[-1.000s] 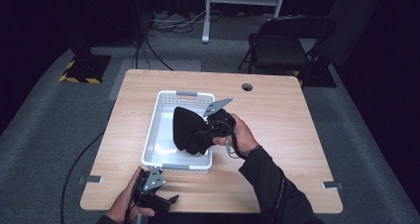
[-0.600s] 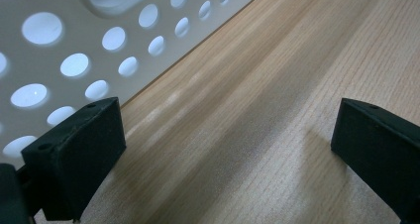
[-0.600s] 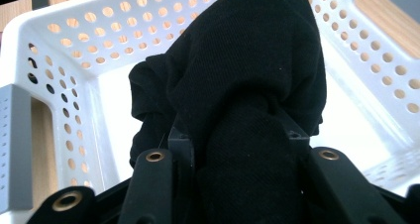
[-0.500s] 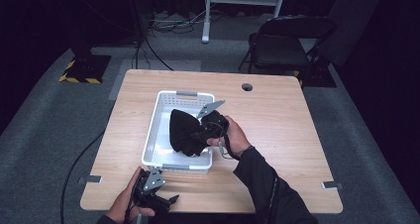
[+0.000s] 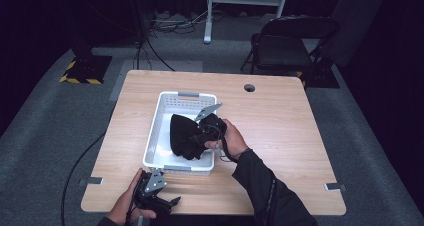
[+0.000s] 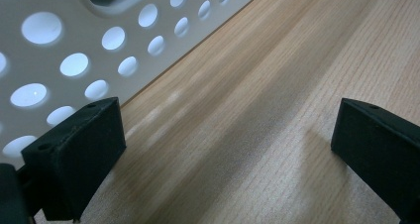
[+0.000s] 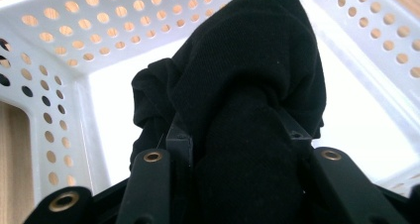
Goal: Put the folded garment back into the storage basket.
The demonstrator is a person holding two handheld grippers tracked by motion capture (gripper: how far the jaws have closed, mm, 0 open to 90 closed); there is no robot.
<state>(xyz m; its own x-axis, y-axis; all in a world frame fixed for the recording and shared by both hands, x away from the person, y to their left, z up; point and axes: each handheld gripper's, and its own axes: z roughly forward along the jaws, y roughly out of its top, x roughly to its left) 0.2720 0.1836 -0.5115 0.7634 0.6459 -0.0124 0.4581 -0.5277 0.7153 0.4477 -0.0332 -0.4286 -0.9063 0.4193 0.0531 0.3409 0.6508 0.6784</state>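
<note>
A: On the desk [image 5: 280, 121], toward its left half, what sits there?
B: A white perforated basket [image 5: 159, 120], its long sides running from the near edge toward the far edge. A bundle of black cloth [image 5: 184, 136] hangs inside it, over the near right part.

A: Who holds the cloth?
B: The right gripper [image 5: 206, 131], leaning in over the basket's right rim. In the right gripper view its jaws are clamped on the black cloth [image 7: 247, 85], which bunches up between them and drapes down above the white basket [image 7: 64, 60] floor.

A: And the other one?
B: The left gripper [image 5: 155, 193] lies low at the near edge of the desk, just in front of the basket's near wall, in the person's left hand [image 5: 125, 206]. In the left gripper view its jaws stand wide apart with bare wood between them, and the basket's holed wall [image 6: 74, 45] is close beside the left jaw
</note>
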